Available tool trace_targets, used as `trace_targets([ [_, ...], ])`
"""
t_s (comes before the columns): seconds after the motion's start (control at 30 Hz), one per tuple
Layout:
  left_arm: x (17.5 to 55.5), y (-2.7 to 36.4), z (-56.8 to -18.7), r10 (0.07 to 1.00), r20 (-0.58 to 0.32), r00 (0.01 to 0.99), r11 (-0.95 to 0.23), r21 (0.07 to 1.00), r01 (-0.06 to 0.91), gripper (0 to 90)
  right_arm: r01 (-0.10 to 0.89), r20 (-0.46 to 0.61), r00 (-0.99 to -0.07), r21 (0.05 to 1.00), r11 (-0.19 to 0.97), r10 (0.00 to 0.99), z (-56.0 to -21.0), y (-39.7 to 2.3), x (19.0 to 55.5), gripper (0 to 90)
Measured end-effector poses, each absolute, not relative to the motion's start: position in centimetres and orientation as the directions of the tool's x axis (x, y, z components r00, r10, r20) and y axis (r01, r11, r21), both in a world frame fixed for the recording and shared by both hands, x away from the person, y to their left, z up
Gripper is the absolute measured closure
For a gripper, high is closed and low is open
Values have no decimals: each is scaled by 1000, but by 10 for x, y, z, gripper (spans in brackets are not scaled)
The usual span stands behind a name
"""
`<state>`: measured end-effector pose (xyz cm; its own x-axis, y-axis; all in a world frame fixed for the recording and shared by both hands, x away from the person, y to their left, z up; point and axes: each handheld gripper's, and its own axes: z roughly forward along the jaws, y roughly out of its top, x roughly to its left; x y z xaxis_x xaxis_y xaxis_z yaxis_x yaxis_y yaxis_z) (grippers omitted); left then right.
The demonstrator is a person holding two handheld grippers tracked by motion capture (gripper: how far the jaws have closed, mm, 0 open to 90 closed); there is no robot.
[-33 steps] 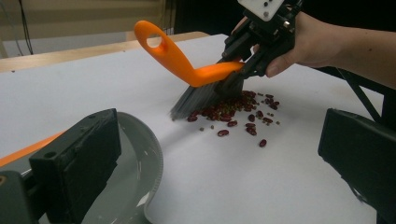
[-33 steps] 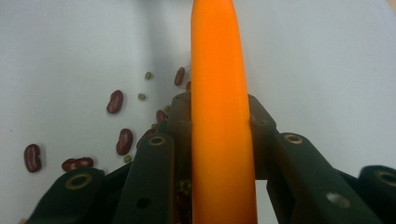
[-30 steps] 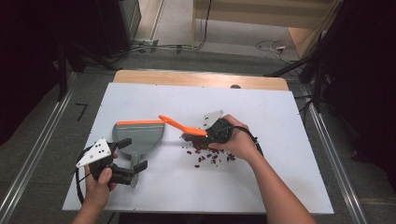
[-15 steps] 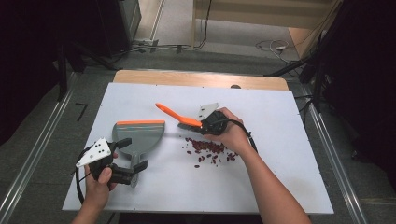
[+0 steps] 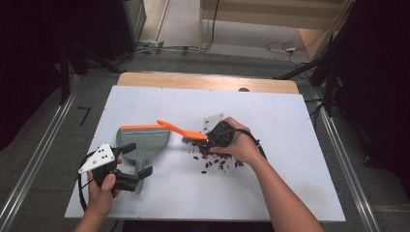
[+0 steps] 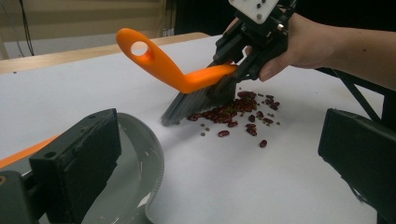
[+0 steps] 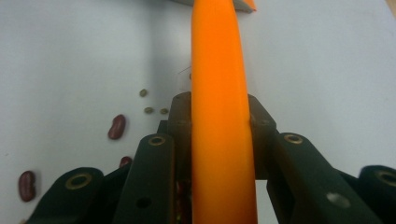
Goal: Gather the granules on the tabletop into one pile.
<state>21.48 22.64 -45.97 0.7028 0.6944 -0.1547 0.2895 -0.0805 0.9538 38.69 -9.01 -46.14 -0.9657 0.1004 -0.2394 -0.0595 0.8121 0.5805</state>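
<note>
Orange brush (image 5: 181, 130) sits clamped in your right gripper (image 5: 212, 138), bristles on the beans (image 5: 215, 162) just under its fingers. Your left gripper (image 5: 130, 164) stands open around the dustpan (image 5: 142, 145) handle. Sweeping is under way; next, draw the beans toward the dustpan mouth.

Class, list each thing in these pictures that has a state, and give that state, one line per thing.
Brush: clamped in the right gripper, bristles on the beans.
Beans: scattered on the table, none in the dustpan.
Dustpan: flat on the table, handle between the left gripper's jaws.
</note>
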Motion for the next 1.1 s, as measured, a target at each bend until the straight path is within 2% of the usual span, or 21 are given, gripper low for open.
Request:
trace_targets([
  [0.13, 215, 226, -460, 694, -156, 703, -81, 953, 291, 0, -68, -237, -968, 580, 812, 88, -458, -93, 384, 688],
  [0.3, 215, 228, -460, 696, -156, 701, -76, 955, 288, 0, -57, -249, -960, 623, 780, 129, -442, -98, 379, 687],
  [0.47, 215, 228, -459, 698, -156, 699, -74, 955, 287, 0, 115, -156, -945, 666, 737, 288, -425, -97, 358, 687],
  [0.5, 215, 228, -459, 697, -156, 700, -73, 955, 286, 0, 196, -99, -930, 679, 707, 354, -422, -95, 350, 687],
  [0.63, 215, 228, -459, 697, -154, 701, -78, 955, 287, 0, 382, 46, -874, 679, 627, 483, -423, -87, 324, 687],
  [0.9, 215, 227, -459, 696, -152, 701, -80, 954, 287, 0, 571, 228, -767, 668, 477, 599, -452, -69, 297, 688],
  [1.1, 214, 228, -459, 696, -152, 702, -80, 955, 285, 0, 641, 239, -691, 638, 426, 682, -473, -65, 307, 687],
])
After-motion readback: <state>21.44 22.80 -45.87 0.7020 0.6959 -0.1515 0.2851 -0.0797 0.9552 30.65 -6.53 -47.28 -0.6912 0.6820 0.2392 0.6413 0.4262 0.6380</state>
